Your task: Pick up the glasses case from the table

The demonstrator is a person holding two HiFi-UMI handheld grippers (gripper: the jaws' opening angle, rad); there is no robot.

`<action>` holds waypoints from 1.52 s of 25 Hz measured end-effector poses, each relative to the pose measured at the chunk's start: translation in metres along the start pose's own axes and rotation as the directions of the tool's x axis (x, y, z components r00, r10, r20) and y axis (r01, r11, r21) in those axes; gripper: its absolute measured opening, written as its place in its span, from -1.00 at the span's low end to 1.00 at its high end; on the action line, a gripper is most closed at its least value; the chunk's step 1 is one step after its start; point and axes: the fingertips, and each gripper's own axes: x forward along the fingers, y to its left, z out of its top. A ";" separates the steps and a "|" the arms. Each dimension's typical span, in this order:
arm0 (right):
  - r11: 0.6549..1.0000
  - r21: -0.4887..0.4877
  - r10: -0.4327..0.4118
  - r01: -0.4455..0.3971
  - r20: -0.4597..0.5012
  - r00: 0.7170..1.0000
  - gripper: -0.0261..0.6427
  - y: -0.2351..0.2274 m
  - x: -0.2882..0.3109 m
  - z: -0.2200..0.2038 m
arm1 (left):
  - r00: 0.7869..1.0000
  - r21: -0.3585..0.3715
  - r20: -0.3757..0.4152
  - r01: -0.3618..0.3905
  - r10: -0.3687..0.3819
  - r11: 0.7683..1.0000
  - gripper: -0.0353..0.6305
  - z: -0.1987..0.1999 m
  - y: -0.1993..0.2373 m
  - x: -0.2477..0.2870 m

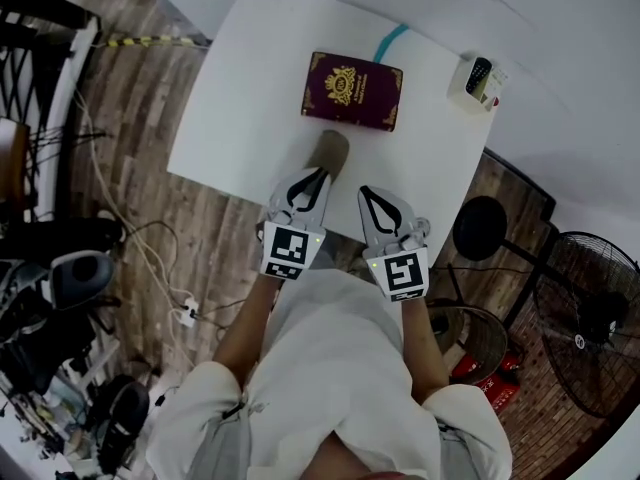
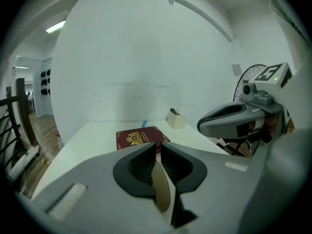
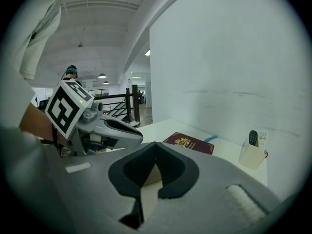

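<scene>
The glasses case (image 1: 329, 151) is a small tan case lying at the near edge of the white table (image 1: 240, 118). My left gripper (image 1: 318, 174) points at it from just behind, its tips almost at the case's near end. In the left gripper view the jaws (image 2: 159, 144) stand a narrow slit apart, with the tan case (image 2: 162, 189) showing through the gap beyond them, not pinched. My right gripper (image 1: 368, 192) hovers over the table edge to the case's right, with its tips (image 3: 156, 143) meeting and nothing between them.
A maroon booklet with a gold crest (image 1: 352, 90) lies further back on the table, a blue strip (image 1: 391, 40) behind it. At the table's right end stands a white holder with a remote (image 1: 472, 83). A black stool (image 1: 480, 228) and fan (image 1: 590, 318) stand right; cables (image 1: 150, 258) lie left.
</scene>
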 end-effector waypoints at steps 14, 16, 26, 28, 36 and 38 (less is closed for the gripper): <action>0.999 0.048 0.015 -0.012 -0.075 0.997 -0.91 -0.005 0.018 -0.027 | 0.981 -0.018 -0.191 0.029 -0.032 0.999 -0.30 -0.052 0.006 0.041; 0.999 0.053 0.014 -0.010 -0.082 0.996 -0.91 -0.006 0.018 -0.031 | 0.975 -0.022 -0.218 0.033 -0.037 0.999 -0.21 -0.061 0.006 0.045; 0.996 0.085 0.001 0.009 -0.114 0.994 -0.91 -0.007 0.019 -0.044 | 0.942 -0.029 -0.332 0.047 -0.054 0.998 0.14 -0.097 0.007 0.064; 0.996 0.088 -0.005 0.015 -0.116 0.993 -0.91 -0.009 0.018 -0.044 | 0.938 -0.030 -0.343 0.047 -0.054 0.998 0.19 -0.101 0.007 0.067; 0.995 0.097 -0.017 0.029 -0.121 0.992 -0.91 -0.010 0.015 -0.048 | 0.915 -0.041 -0.399 0.047 -0.060 0.998 0.30 -0.118 0.006 0.072; 0.995 0.099 -0.020 0.032 -0.123 0.992 -0.91 -0.009 0.014 -0.049 | 0.909 -0.041 -0.413 0.046 -0.059 0.998 0.31 -0.123 0.006 0.073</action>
